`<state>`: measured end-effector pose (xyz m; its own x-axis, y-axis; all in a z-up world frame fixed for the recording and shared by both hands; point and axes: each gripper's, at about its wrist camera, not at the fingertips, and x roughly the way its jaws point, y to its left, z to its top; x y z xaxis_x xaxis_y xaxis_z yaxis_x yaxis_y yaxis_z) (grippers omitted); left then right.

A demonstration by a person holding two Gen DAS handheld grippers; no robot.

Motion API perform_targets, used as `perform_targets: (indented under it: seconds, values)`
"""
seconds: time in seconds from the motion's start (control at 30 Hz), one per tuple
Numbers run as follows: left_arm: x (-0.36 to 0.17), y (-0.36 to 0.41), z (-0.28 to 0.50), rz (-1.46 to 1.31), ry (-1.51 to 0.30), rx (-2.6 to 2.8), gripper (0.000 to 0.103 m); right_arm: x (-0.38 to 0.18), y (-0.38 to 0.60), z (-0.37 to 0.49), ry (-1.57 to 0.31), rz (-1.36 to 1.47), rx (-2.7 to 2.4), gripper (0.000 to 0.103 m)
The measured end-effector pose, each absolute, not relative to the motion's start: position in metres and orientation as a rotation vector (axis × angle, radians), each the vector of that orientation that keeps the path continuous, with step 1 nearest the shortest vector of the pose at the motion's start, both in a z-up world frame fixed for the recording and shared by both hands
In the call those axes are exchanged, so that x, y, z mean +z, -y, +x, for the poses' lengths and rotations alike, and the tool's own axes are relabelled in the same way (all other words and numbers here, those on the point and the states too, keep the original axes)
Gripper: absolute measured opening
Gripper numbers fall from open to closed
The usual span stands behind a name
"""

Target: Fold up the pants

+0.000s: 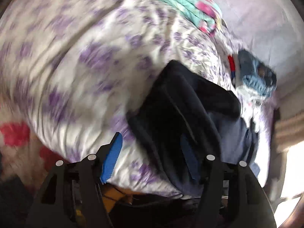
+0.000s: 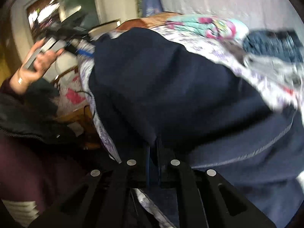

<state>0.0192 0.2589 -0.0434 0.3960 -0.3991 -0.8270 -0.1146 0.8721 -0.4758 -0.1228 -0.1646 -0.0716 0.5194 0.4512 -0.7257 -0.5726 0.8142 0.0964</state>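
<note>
While both views are smeared by motion blur, the main things can be made out; at the far left of the left wrist view lies a cloth with red flowers [image 1: 14,134], and beside it spreads the white bedspread with purple flowers [image 1: 76,57], rumpled and covering most of the bed. Lower down, the left gripper [image 1: 150,152] has its jaws set wide apart; its left blue pad [image 1: 112,159] stands over bare bedspread, while the right pad is in shadow against the dark cloth, and whether it touches that cloth cannot be told. The navy pants [image 1: 180,114] lie bunched on the bedspread just to the right of centre, reaching from the right finger up toward the middle of the view; further right sits a heap of blue denim clothing [image 1: 254,74] near the bed's edge, and above it a folded turquoise and pink quilt [image 1: 190,5].

From the right wrist view, the person's left hand [image 2: 38,62] appears at upper left, raised clear of the bed and holding the handle of its gripper; to its right the pants [image 2: 171,87] fill the centre, draped over the bedspread [image 2: 228,57]. The right gripper [image 2: 153,148] has its jaws closed tight on a fold of the pants right in front of the camera; the cloth rises directly from the fingertips.
</note>
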Motion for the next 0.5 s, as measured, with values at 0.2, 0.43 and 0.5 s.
perform_targets:
  seconds: [0.2,0.43,0.5]
  values:
    - [-0.037,-0.244,0.003,-0.573,-1.119,-0.289,0.070,-0.065,0.171,-0.127,-0.759,-0.080,0.620,0.007]
    - [-0.015,-0.216,0.005,-0.537,-1.043,-0.309,0.090,-0.071,0.174,-0.133,-0.760,-0.078,0.596,0.008]
    - [-0.030,-0.210,0.016,-0.523,-1.088,-0.271,0.089,-0.073,0.175,-0.134,-0.760,-0.080,0.596,0.008]
